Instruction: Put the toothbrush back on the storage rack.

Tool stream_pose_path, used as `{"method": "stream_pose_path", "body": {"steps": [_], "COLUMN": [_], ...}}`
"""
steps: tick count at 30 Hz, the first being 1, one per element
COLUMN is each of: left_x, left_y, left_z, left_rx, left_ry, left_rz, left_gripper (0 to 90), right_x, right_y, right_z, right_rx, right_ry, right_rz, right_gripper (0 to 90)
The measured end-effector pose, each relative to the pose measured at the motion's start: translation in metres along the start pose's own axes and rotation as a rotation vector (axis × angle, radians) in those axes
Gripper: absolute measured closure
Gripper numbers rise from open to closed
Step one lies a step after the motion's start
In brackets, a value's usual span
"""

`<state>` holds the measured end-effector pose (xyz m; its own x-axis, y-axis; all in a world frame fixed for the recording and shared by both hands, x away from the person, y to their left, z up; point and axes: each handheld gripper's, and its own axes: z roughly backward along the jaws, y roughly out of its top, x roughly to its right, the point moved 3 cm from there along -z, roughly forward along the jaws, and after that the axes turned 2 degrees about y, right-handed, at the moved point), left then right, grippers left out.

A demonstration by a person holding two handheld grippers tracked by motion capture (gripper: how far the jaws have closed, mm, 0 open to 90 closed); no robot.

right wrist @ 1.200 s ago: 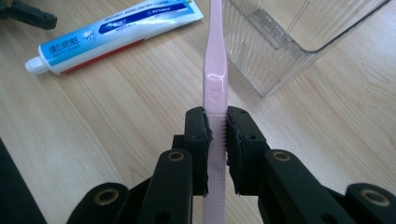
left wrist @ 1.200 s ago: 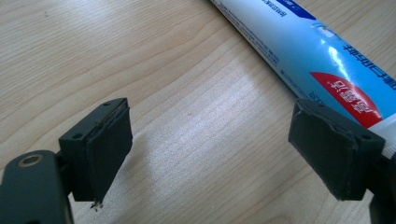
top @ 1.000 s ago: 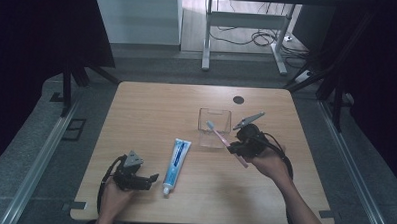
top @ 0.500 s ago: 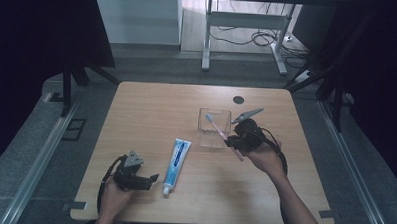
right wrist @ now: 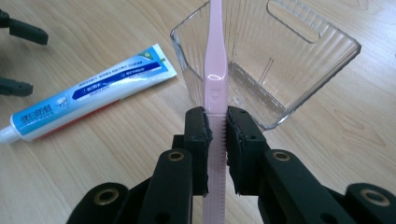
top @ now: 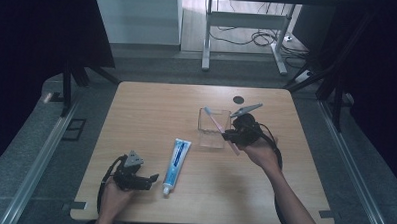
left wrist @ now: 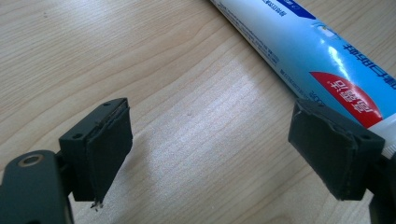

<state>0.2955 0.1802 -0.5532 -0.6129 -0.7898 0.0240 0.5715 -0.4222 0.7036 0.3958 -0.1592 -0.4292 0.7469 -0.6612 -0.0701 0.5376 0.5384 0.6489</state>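
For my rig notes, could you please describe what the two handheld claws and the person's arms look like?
Both are black. The left claw carries a grey three-cornered plate, as does the right claw, and a black cable loops from each. Their jaws are blocky, with flat dark pads and round screw holes. The forearms are bare, with no sleeves in view.

1. In the high view the light falls from above onto the counter [top: 151, 120], which is evenly lit; the surroundings on both sides sink into near black.
2. The bright floor beyond the far edge is paler and slightly washed out.
3. The high view is soft and low in detail; small things look grainy.
4. In the left gripper view a pale sheen lies on the wood between the fingers [left wrist: 109, 144], with a soft shadow beside them.
5. The toothpaste tube [left wrist: 322, 56] carries white glare streaks.
6. The right gripper view is sharp; the clear container [right wrist: 280, 70] shows bright reflections.
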Motion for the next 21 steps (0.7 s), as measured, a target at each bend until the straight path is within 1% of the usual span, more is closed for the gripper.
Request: {"method": "stream_pose_path", "body": {"steps": [10, 12, 16, 21], "left_x": [0.000, 0.000, 0.000, 0.000], "left_y": [0.000, 0.000, 0.000, 0.000], "left_z": [0.000, 0.000, 0.000, 0.001], "left_rx": [-0.001, 0.001, 0.000, 0.001], "left_ry": [0.001, 0.001, 0.002, 0.001], "left_rz": [0.008, 0.003, 0.008, 0.007], "left_gripper": [13.8, 13.8, 13.8, 13.8], "right_x": [0.004, 0.004, 0.005, 0.006], "right_y": [0.010, 0.011, 0.013, 0.019], "right_z": [-0.006, -0.007, -0.009, -0.012], "right_rx": [0.032, 0.035, 0.040, 0.059], "right_ry": [0.004, 0.006, 0.005, 0.000], "right_rz": [-0.016, -0.016, -0.014, -0.016], "right_gripper": [79.2, 79.2, 79.2, 79.2]}}
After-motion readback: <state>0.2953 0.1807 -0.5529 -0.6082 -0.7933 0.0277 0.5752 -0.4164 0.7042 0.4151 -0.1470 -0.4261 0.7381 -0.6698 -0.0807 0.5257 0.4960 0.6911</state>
